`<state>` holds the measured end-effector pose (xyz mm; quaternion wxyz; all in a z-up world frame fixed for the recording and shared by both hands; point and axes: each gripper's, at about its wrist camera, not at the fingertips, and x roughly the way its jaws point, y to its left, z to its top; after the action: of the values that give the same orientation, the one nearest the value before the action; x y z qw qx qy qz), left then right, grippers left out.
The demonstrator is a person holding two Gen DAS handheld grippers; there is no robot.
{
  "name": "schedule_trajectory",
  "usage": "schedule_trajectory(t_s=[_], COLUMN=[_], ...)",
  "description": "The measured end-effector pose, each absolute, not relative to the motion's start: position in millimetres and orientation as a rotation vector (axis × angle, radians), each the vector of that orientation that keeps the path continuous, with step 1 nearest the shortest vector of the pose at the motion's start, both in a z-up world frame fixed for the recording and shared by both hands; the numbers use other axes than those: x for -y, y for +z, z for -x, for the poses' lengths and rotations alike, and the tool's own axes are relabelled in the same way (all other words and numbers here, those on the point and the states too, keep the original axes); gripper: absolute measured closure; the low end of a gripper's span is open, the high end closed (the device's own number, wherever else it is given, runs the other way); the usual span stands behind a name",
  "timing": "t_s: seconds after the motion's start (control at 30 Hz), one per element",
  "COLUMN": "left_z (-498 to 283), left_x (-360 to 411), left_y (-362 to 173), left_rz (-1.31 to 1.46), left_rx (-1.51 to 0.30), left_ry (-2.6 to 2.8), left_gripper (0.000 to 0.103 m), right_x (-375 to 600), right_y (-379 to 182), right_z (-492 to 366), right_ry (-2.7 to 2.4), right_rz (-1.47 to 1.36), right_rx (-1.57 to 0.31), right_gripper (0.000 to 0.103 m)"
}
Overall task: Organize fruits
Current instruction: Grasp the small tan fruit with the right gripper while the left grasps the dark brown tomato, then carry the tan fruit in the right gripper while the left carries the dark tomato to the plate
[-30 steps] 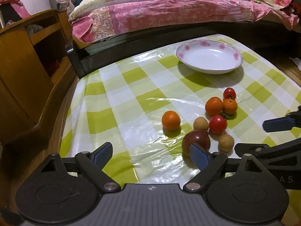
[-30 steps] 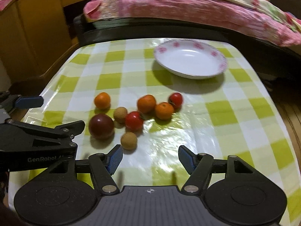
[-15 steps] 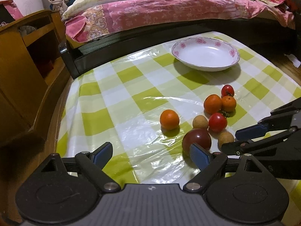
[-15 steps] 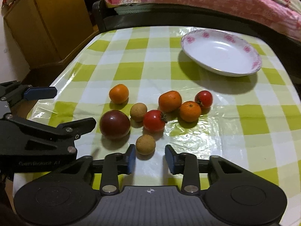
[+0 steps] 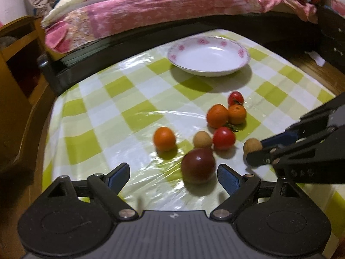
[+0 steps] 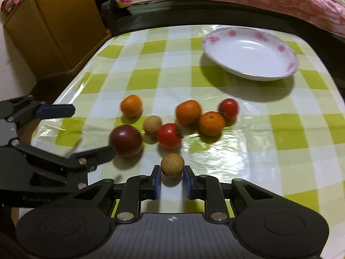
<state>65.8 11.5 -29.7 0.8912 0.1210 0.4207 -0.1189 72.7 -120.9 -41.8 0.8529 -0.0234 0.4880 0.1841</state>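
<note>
Several small fruits lie on the green-checked tablecloth [image 5: 129, 116]. My right gripper [image 6: 171, 179] has its jaws narrowed around a tan longan [image 6: 172, 165], which sits at the fingertips on the cloth; it also shows in the left wrist view [image 5: 252, 146]. My left gripper [image 5: 172, 177] is wide open, with a dark purple plum [image 5: 198, 165] between its fingertips, closer to the right one. Oranges [image 5: 164, 138], red tomatoes [image 5: 223, 138] and another longan [image 5: 202, 139] lie beyond. An empty white floral plate [image 5: 208, 56] stands at the far side.
A bed with pink bedding [image 5: 172, 6] and a dark frame runs behind the table. A wooden cabinet [image 6: 54, 28] stands at the left. The two grippers sit close together near the table's front edge.
My right gripper moved forward and narrowed its jaws around the near longan. My left gripper advanced so the plum lies between its open fingers.
</note>
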Motion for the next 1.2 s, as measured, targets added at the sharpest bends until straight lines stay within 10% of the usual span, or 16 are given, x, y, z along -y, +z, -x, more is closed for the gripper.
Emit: schedule_trajectory(t_s=[0.4,1.2], left_z=[-86.5,-122.1], left_x=[-3.4,13.0], left_y=[-46.4,-23.5], left_rz=[-0.140,-0.110], left_rx=[-0.976,-0.923], left_ry=[-0.289,-0.402], left_gripper=[0.056,0.057], right_x=[146.6,138.8], right_y=[-38.3,-19.1], right_z=[-73.4,-89.9], right_ry=[0.302,0.212], right_rz=[-0.010,0.056], right_rx=[-1.029,-0.936], right_gripper=[0.084,0.084])
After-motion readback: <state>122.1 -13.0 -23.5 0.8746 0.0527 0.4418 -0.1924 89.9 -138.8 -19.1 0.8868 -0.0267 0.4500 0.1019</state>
